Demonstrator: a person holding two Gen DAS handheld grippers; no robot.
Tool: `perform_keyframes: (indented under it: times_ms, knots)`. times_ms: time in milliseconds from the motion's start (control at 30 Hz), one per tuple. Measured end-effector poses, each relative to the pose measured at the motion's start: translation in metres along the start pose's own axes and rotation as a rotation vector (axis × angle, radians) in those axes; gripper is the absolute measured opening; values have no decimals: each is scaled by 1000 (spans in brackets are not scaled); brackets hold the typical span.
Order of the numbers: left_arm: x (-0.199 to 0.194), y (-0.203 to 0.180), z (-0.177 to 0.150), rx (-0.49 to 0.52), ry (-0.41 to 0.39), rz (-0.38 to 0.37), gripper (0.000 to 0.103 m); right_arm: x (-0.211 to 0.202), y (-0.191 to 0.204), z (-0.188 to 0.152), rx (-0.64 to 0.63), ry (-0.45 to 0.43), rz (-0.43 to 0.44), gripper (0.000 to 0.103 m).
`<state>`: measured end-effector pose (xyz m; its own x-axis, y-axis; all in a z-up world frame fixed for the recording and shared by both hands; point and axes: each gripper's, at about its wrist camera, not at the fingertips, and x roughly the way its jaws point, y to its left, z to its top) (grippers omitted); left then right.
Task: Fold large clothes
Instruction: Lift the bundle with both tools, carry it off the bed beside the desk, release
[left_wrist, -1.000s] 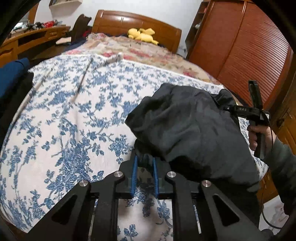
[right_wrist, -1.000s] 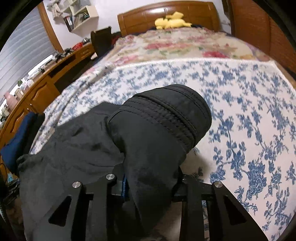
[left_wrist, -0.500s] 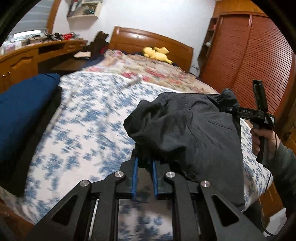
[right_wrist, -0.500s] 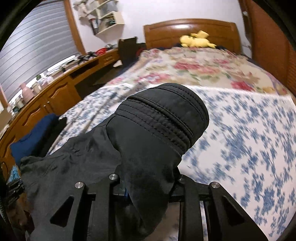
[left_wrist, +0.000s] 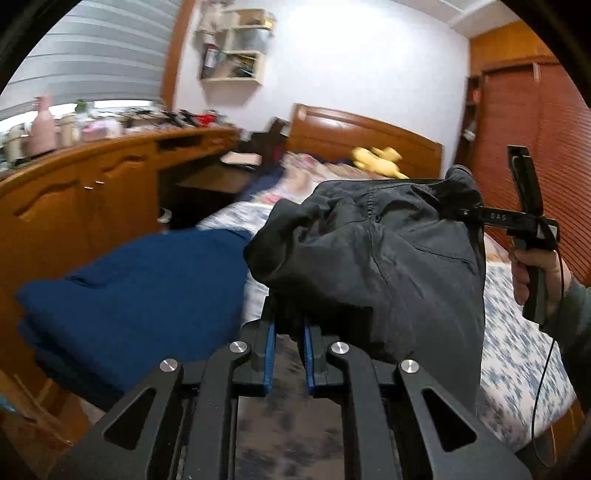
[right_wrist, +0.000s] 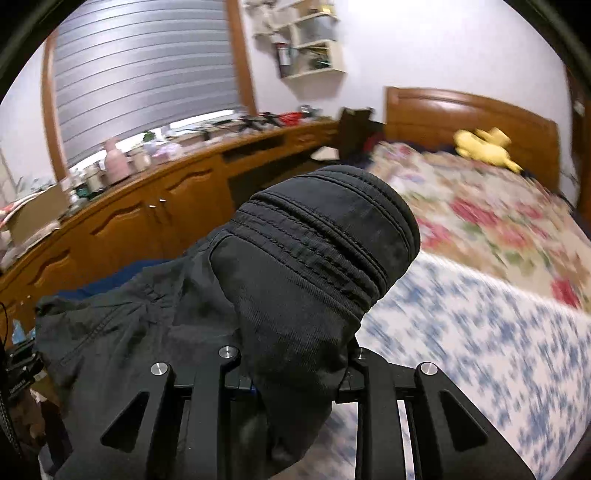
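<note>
The dark pants (left_wrist: 388, 258) hang in the air above the bed (left_wrist: 517, 354), stretched between my two grippers. My left gripper (left_wrist: 289, 332) pinches one bunched edge tight between its blue pads (left_wrist: 269, 343). My right gripper (right_wrist: 295, 373) squeezes the thick stitched waistband (right_wrist: 325, 229), which flops over its fingers. A folded blue cloth (left_wrist: 140, 295) lies beside the bed, near the wooden cabinets (left_wrist: 85, 210). A yellow toy (right_wrist: 484, 147) sits by the headboard (right_wrist: 469, 110).

Both grippers, left gripper (left_wrist: 289, 345) and right gripper (right_wrist: 299, 373), are black with silver screws and blue-lined fingers (left_wrist: 269, 349); a bare hand (left_wrist: 535, 269) shows a grey-green sleeve (left_wrist: 570, 317).
</note>
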<state>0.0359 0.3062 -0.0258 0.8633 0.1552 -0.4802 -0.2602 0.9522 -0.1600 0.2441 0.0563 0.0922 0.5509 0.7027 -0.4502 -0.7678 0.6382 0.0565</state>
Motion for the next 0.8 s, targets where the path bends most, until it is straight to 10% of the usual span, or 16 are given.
perform_keyframes:
  times_ms: [500, 800]
  knots:
    - [-32, 157, 46, -81, -31, 432, 13, 140, 144, 95, -111, 47, 248, 26]
    - [-8, 185, 19, -103, 90, 532, 14, 241, 117, 79, -80, 293, 248, 40]
